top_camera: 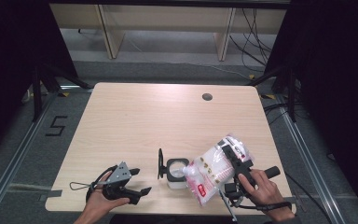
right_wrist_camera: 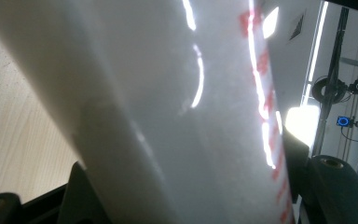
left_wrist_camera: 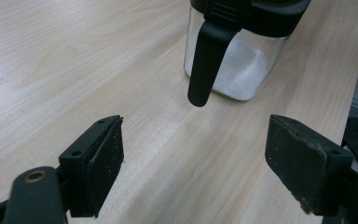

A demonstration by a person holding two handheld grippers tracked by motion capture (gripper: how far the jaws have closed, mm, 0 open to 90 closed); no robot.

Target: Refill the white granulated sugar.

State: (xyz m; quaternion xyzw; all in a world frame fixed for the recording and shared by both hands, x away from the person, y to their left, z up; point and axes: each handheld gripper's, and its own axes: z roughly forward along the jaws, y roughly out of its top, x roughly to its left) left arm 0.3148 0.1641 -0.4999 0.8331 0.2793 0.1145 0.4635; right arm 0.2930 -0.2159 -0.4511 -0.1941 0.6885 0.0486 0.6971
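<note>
White grains in the jar (left_wrist_camera: 235, 65), left gripper view.

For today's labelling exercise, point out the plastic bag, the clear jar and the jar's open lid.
plastic bag (top_camera: 212, 173): high view, on its white middle with red print.
clear jar (left_wrist_camera: 242, 70): left gripper view, on its glass wall over the white contents.
open lid (top_camera: 160, 163): high view, on the black disc standing up left of the jar.

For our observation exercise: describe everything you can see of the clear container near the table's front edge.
The clear container is a small, square-sided jar that looks like glass or plastic, with a black rim and a black hinged lid standing open at its left. It stands upright on the table, partly filled with white grains. The tilted bag has its mouth over the opening.
</note>
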